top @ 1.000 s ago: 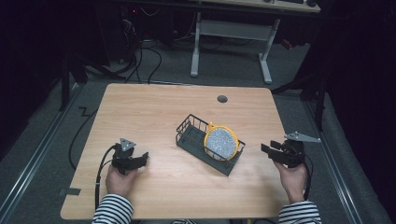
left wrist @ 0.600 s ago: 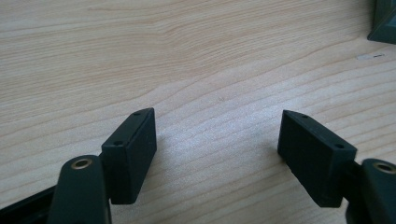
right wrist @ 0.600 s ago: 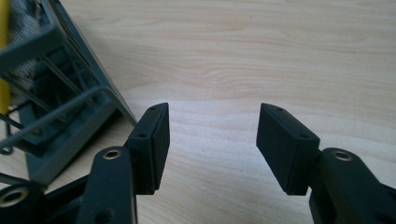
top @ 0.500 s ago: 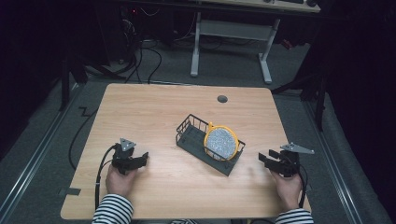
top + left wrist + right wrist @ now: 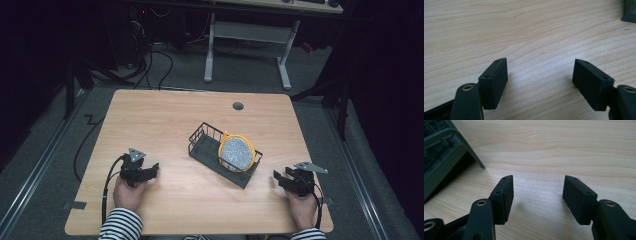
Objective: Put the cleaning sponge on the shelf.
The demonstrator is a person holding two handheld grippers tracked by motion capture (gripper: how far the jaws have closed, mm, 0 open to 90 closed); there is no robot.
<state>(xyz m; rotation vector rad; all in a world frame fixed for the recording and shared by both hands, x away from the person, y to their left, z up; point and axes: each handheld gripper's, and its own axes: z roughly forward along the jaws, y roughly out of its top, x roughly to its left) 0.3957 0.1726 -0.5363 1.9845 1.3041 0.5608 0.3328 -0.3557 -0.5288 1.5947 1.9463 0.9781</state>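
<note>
High view: black left gripper (image 5: 150, 171) & right gripper (image 5: 281, 179) at 8 and 4 o'clock of dark wire rack (image 5: 206, 150) w/ yellow-rimmed speckled plate (image 5: 236, 153); both jaws apart, empty, right's just been opening.

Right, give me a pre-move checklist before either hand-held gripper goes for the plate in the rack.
1. Left hand-held gripper open, nothing between jaws: ok.
2. Right hand-held gripper open, jaws empty: ok.
3. Plate standing on edge in the rack: ok.
4. Bare table between each hand-held gripper and rack: ok.
5. Rack flat on the table: ok.
6. Plate firmly seated in its slot: cannot tell.
</note>
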